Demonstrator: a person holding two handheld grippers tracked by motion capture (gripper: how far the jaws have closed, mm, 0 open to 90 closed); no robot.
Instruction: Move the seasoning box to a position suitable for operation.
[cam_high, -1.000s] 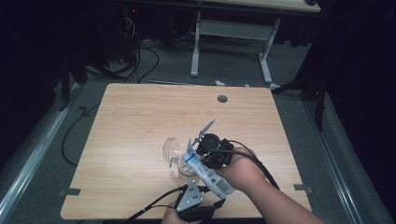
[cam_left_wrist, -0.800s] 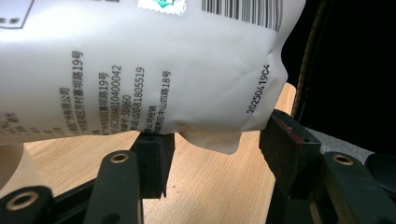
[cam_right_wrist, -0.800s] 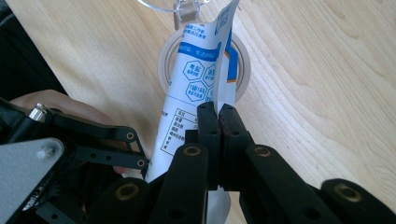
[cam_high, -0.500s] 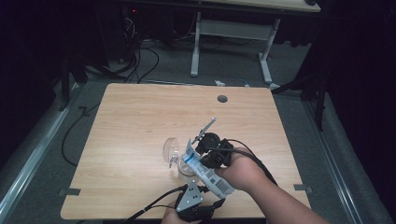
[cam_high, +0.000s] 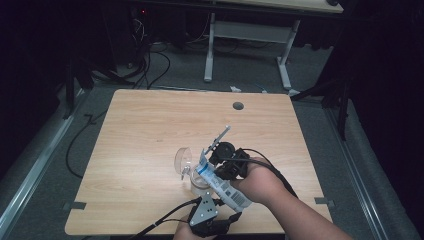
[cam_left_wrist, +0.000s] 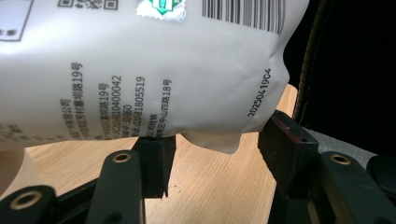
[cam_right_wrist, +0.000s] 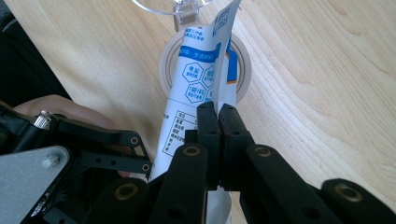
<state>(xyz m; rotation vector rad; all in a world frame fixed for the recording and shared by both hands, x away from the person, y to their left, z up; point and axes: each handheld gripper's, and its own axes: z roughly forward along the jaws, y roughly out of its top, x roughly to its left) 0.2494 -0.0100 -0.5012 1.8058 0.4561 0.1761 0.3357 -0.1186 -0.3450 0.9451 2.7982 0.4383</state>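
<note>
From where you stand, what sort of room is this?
Probably a lab or recording workshop: a bare wooden table on grey carpet, loose cables on the floor behind it, and another desk's metal legs in a dark surround.

White pouch (cam_right_wrist: 196, 88) with blue print and black barcode; table (cam_high: 150, 130) light wood; jar perhaps clear.

I see a white pouch (cam_high: 220, 182) with blue print, a barcode and small black lettering, tilted with its upper end (cam_right_wrist: 219, 28) over the round mouth of a clear jar (cam_right_wrist: 163, 65) standing on the table's near half. The jar's clear hinged lid (cam_high: 182, 159) stands swung open, just beside the pouch
</note>
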